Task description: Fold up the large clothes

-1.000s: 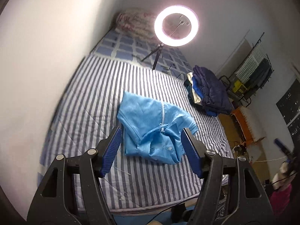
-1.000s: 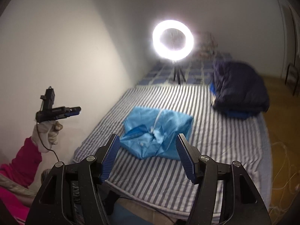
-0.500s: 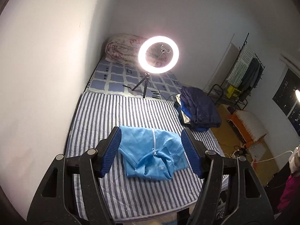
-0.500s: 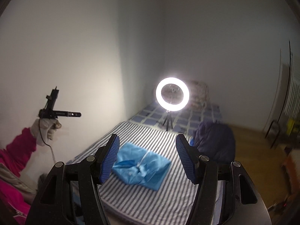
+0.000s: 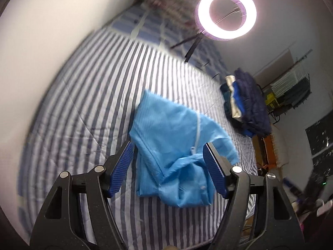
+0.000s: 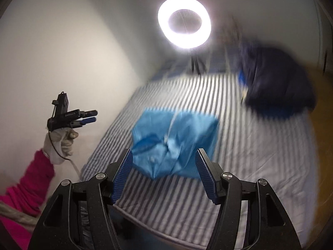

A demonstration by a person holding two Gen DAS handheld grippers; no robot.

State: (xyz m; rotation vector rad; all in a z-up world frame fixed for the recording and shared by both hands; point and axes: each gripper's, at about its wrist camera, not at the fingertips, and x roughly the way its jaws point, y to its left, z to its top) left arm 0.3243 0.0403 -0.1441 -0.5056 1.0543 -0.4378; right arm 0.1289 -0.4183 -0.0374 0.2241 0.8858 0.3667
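2 grippers are held wide open with nothing in them. The left gripper, just opened wider, and the right gripper are aimed at the blue shirt, which is crumpled on the striped bed, mid-frame, just beyond both.

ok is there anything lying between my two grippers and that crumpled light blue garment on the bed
Nothing visible does. The light blue garment lies alone on the striped sheet, with the left gripper and right gripper both open above the bed's near edge. The dark clothes pile and ring light sit farther back.
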